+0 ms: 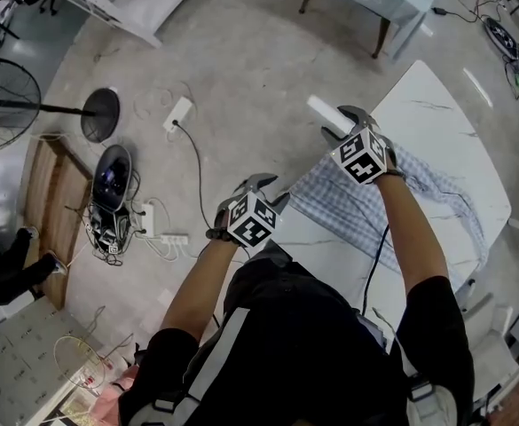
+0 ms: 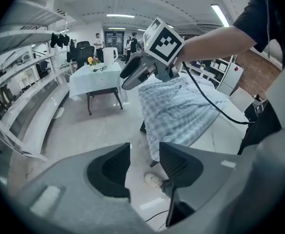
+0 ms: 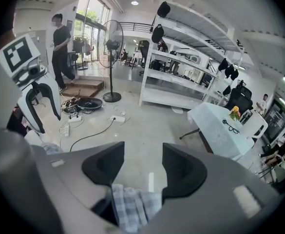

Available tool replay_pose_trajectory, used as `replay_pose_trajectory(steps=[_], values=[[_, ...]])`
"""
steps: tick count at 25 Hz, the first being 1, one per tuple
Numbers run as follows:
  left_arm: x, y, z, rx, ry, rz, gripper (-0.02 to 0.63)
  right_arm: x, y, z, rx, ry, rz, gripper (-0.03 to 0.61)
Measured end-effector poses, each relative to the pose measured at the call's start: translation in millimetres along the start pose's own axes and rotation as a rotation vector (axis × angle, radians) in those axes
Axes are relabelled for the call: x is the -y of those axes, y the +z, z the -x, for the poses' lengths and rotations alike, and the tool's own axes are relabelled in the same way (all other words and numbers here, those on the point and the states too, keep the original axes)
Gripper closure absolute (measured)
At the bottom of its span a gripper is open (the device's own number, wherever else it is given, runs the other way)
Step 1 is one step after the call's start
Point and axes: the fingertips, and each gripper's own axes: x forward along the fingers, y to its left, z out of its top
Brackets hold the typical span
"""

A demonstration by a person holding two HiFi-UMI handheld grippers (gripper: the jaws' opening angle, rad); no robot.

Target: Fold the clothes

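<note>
A blue checked shirt [image 1: 348, 198] lies on the white marble table [image 1: 436, 114], and its near edge hangs over the table's side [image 2: 181, 111]. My right gripper [image 1: 341, 118] hovers over the shirt's far corner. Its jaws stand open [image 3: 143, 167]; a fold of the checked cloth [image 3: 132, 206] shows low between the jaw bases, not pressed by the pads. My left gripper [image 1: 263, 189] is at the near corner of the shirt, just off the table's edge. It is open [image 2: 144, 162], with only floor and a shoe [image 2: 154, 180] seen through the gap.
A standing fan [image 1: 2, 105] with a round base [image 1: 99, 114], a dark round device [image 1: 113, 171], power strips and cables [image 1: 179, 114] lie on the floor at left. A cloth-covered table [image 2: 96, 77] stands beyond. White shelving [image 3: 181, 77] and a standing person [image 3: 62, 38] are farther off.
</note>
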Motion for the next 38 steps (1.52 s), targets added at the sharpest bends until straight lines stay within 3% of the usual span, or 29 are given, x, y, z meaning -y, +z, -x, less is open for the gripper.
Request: replay_pose_trajectory(steps=[9, 22, 28, 38], values=[[52, 38, -9, 0.020, -0.040, -0.129, 0.419, -15, -42, 74, 0.039, -0.067, -0.051, 0.347], [184, 104, -50, 0.015, -0.179, -0.382, 0.419, -28, -205, 212, -0.051, -0.244, -0.272, 0.360], [239, 111, -74, -0.024, -0.237, -0.464, 0.419, -51, -276, 267, -0.070, -0.322, -0.420, 0.365], [320, 106, -108, -0.106, -0.348, -0.624, 0.419, -130, -417, 342, -0.197, -0.396, -0.668, 0.375]])
